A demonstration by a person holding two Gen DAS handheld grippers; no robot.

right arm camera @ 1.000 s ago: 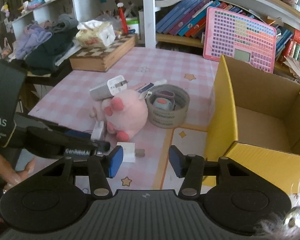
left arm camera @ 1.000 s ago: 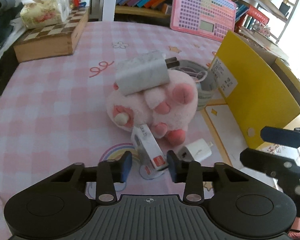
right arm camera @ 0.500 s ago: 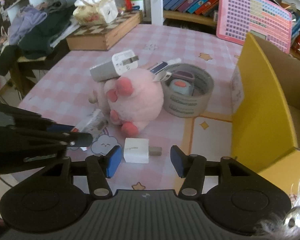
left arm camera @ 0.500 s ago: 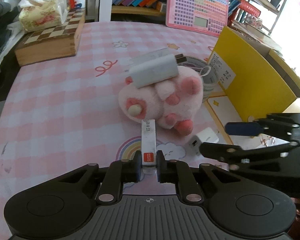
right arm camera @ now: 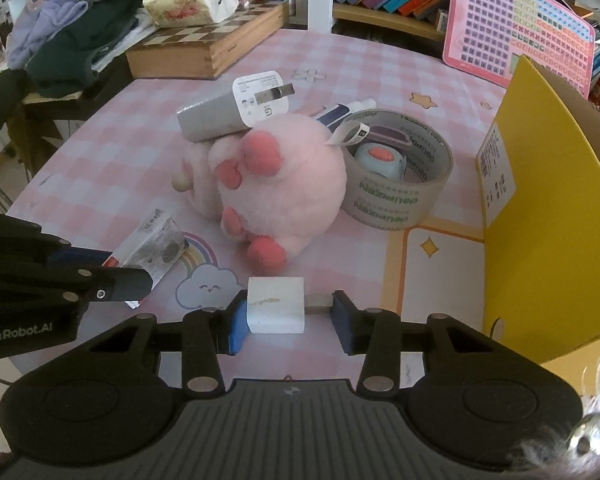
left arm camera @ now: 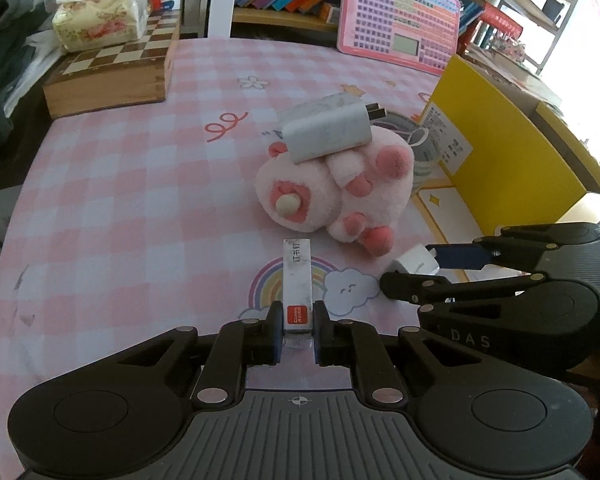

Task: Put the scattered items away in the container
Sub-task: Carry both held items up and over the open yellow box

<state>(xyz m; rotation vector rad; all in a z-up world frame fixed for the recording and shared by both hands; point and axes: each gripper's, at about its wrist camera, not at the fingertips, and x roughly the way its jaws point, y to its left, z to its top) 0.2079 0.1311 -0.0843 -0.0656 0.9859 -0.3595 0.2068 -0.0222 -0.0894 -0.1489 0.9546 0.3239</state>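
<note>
Both grippers were clenched on small items lying on the table point(left arm camera: 120, 200): my left gripper point(left arm camera: 297, 330) pinched the staple box point(left arm camera: 297, 280) at its near end, my right gripper point(right arm camera: 289, 316) clasped the white charger point(right arm camera: 275, 303) end to end, so I could carry each to the yellow box point(right arm camera: 548, 220) nearby.

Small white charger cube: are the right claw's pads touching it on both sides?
Touching. In the right wrist view the right claw is shut on the white charger cube: one pad meets its body, the other its metal plug.

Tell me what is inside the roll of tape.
Inside the roll of tape sits a small blue gadget with an orange button. The pink plush toy and its tag cover the roll's near-left part.
</note>
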